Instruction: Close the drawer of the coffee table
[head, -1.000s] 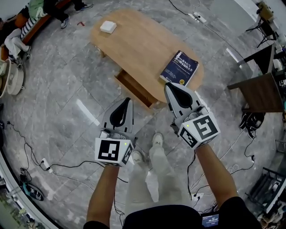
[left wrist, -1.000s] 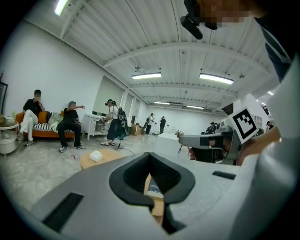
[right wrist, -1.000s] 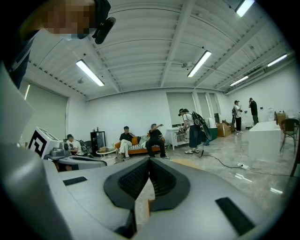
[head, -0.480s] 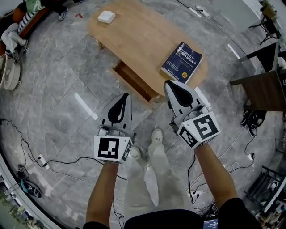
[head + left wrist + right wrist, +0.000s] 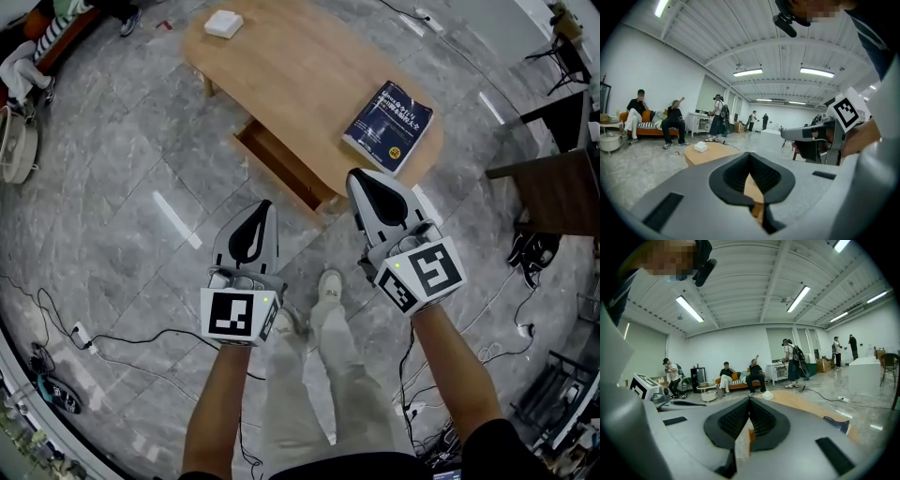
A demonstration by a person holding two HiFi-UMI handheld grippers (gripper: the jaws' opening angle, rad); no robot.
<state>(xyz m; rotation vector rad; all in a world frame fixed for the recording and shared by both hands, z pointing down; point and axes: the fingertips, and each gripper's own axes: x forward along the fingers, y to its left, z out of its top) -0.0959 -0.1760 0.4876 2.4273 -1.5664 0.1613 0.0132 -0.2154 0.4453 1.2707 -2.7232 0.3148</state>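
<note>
**Floor and room, left to right.** Far to the left of the left fingers (image 5: pixel 689 192), an orange sofa (image 5: pixel 647 127) stands against a white wall with people (image 5: pixel 674 123) seated on it. A round white side table (image 5: pixel 17 155) stands near it. The floor (image 5: pixel 131 187) is grey marbled tile, glossy enough to carry a bright streak of reflected light. Black cables (image 5: pixel 141 347) trail across it behind and to the left of the left gripper (image 5: pixel 262 206). Overhead runs a white ribbed ceiling with strip lights (image 5: pixel 816 71).

**Left gripper.** It is held above the floor, with its fingers pressed together at the tips and nothing between them.

**Desk.** Ahead of both sets of fingertips stands an oval desk (image 5: pixel 300 75) with a pale wood top. A small white box (image 5: pixel 224 23) sits at its far-left end, well beyond the left fingers. The drawer (image 5: pixel 281 171) stands pulled out from under the desk's near edge. It lies just ahead of and between the two sets of fingertips, apart from both, and its dark interior is open to view. A blue book (image 5: pixel 390 125) lies flat on the top, directly beyond the right fingers (image 5: pixel 679 441).

**Right gripper.** The right gripper (image 5: pixel 354 175) has its fingers closed tip to tip and grasps nothing; it hangs over the floor close to the desk's near-right end. Behind and between the two grippers are the holder's pale trousers and light shoes (image 5: pixel 328 284).

**Right side.** A dark brown table (image 5: pixel 553 192) stands well to the right of the right fingers. More cables lie on the tiles behind them.
</note>
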